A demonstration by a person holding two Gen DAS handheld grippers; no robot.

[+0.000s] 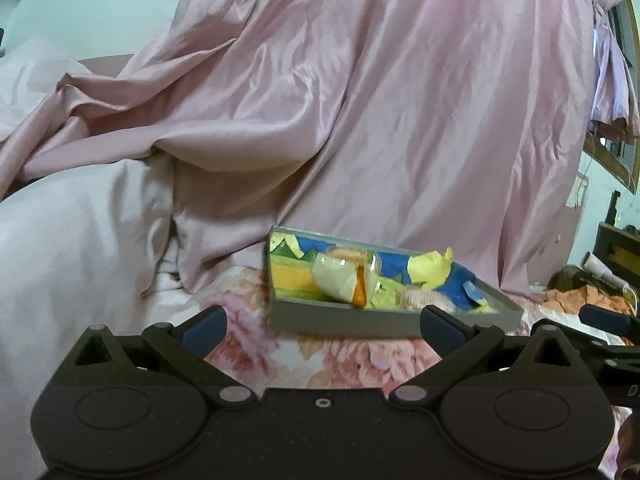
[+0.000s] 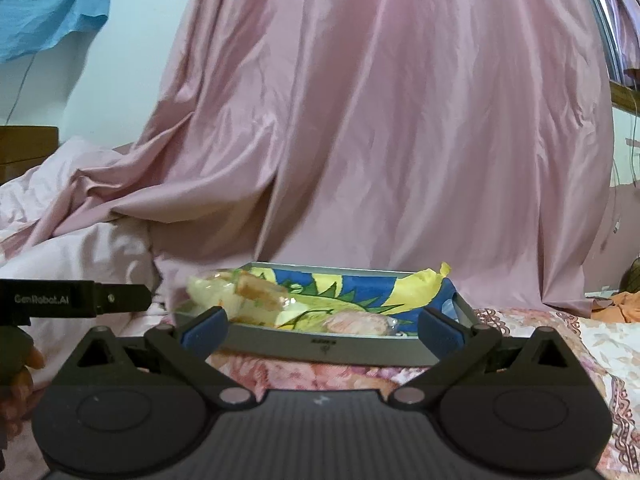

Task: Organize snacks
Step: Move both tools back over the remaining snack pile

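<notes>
A shallow grey tray (image 1: 340, 322) lined with blue, yellow and green paper rests on a floral bedsheet (image 1: 352, 360). In it lie a clear-wrapped pale snack (image 1: 344, 276), a yellow wrapper (image 1: 430, 268) and a pinkish wrapped snack (image 1: 420, 298). My left gripper (image 1: 322, 330) is open and empty, just short of the tray's near wall. In the right wrist view the same tray (image 2: 320, 346) holds a wrapped cake (image 2: 248, 292) and the pinkish snack (image 2: 356, 324). My right gripper (image 2: 322, 330) is open and empty in front of it. The left gripper's finger (image 2: 120, 298) shows at the left.
A pink satin cloth (image 1: 400, 100) hangs behind the tray. A white duvet (image 1: 72, 240) is bunched at the left. Clutter (image 1: 592, 280) sits at the far right. The right gripper's finger (image 1: 604, 320) is at the edge. A hand (image 2: 16, 380) holds the left gripper.
</notes>
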